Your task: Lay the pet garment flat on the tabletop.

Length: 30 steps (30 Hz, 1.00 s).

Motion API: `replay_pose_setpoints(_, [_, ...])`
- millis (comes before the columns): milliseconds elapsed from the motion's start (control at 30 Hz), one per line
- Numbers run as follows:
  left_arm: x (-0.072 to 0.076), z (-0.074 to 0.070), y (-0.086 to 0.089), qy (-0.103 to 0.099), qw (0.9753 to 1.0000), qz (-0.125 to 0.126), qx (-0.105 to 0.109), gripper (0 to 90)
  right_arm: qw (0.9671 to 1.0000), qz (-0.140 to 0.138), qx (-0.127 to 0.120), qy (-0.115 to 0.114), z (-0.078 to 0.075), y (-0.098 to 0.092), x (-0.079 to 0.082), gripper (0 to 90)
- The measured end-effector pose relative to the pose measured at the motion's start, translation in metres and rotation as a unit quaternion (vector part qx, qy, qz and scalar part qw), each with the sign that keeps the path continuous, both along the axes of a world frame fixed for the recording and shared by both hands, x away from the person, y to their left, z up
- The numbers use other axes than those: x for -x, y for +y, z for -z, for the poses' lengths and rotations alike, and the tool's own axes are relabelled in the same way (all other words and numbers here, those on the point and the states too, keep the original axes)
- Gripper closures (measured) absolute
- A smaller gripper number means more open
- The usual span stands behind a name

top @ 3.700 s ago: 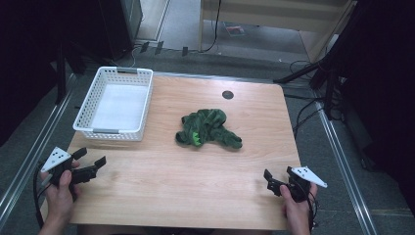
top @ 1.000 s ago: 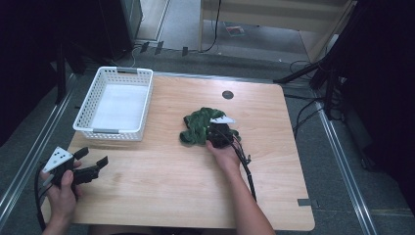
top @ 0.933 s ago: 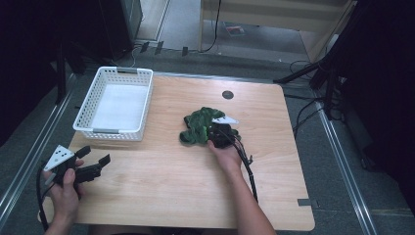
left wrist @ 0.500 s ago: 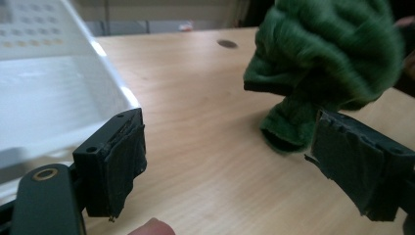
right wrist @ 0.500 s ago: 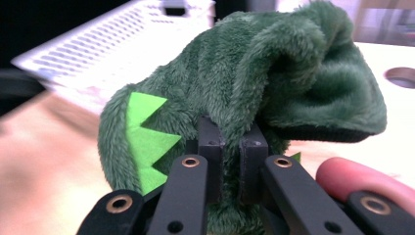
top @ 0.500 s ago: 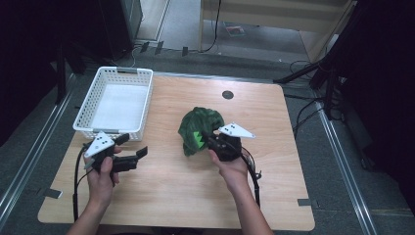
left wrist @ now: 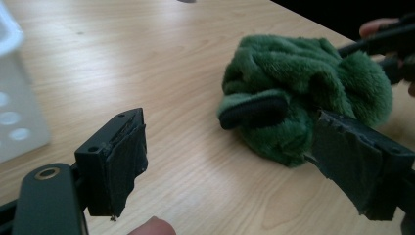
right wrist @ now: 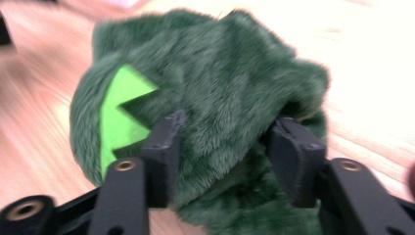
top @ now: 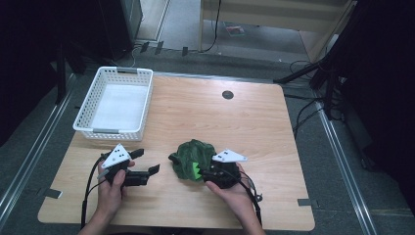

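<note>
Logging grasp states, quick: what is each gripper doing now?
Left gripper: open, holding nothing.
Right gripper: closed on the green plush cloth.

Your high view looks down on the table [top: 274, 127]; both gripper views sit close, sharing the green plush [top: 192, 159].

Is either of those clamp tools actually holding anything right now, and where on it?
The right gripper pinches a fold of the green plush cloth on its near side, beside the bright green patch. The left gripper holds nothing; its jaws stand open.
</note>
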<state>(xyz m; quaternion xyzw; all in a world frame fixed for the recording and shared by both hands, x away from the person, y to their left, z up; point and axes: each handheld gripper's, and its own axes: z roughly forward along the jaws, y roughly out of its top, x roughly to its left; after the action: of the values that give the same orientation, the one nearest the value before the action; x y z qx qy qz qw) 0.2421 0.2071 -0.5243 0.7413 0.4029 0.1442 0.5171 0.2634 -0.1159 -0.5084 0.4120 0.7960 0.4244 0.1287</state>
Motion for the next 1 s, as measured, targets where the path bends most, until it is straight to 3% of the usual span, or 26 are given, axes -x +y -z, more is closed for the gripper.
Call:
replay_pose_setpoints(100, [-0.004, 0.006, -0.006, 0.027, 0.9995, -0.004, -0.013, 20.2, 0.9989, 0.015, -0.044, -0.008, -0.013, -0.020, 0.002, 42.5])
replay_pose_setpoints(167, [-0.007, 0.009, -0.010, 0.046, 0.9988, -0.006, -0.016, 22.8, 0.9983, 0.030, -0.049, -0.013, -0.018, -0.032, 0.005, 42.7])
replay_pose_setpoints(267, [-0.009, 0.011, -0.016, 0.054, 0.9984, 0.011, -0.008, 22.6, 0.9974, 0.037, -0.058, -0.023, -0.019, -0.044, 0.009, 43.4])
replay_pose_setpoints(367, [-0.010, 0.013, -0.024, 0.053, 0.9982, 0.028, -0.009, 20.8, 0.9973, 0.007, -0.067, -0.030, -0.019, -0.040, 0.015, 43.2])
replay_pose_setpoints(467, [-0.010, 0.017, -0.034, 0.054, 0.9976, 0.032, -0.031, 26.0, 0.9964, -0.047, -0.059, -0.039, -0.019, -0.020, 0.021, 40.9])
replay_pose_setpoints(533, [-0.010, 0.020, -0.040, 0.056, 0.9969, 0.041, -0.037, 31.4, 0.9948, -0.081, -0.047, -0.041, -0.016, -0.005, 0.025, 38.6])
replay_pose_setpoints(600, [-0.010, 0.023, -0.044, 0.054, 0.9965, 0.047, -0.044, 37.4, 0.9943, -0.095, -0.023, -0.044, -0.011, 0.008, 0.028, 40.2])
replay_pose_setpoints(633, [-0.011, 0.024, -0.045, 0.055, 0.9964, 0.047, -0.046, 40.2, 0.9945, -0.093, -0.005, -0.047, -0.008, 0.014, 0.028, 43.3])
replay_pose_setpoints(700, [-0.010, 0.025, -0.046, 0.056, 0.9960, 0.047, -0.052, 45.6, 0.9952, -0.071, 0.032, -0.059, -0.004, 0.021, 0.026, 62.0])
replay_pose_setpoints(767, [-0.010, 0.025, -0.046, 0.055, 0.9958, 0.053, -0.052, 51.5, 0.9941, -0.065, 0.044, -0.075, -0.004, 0.023, 0.024, 78.5])
replay_pose_setpoints(833, [-0.009, 0.027, -0.049, 0.053, 0.9954, 0.057, -0.056, 56.4, 0.9930, -0.065, 0.039, -0.091, -0.010, 0.023, 0.021, 87.6])
replay_pose_setpoints(900, [-0.008, 0.028, -0.052, 0.051, 0.9948, 0.061, -0.064, 59.8, 0.9916, -0.062, 0.038, -0.107, -0.019, 0.025, 0.013, 89.8])
replay_pose_setpoints(1000, [-0.009, 0.027, -0.053, 0.049, 0.9948, 0.061, -0.065, 62.9, 0.9911, -0.053, 0.004, -0.122, -0.036, 0.028, -0.007, 90.0])
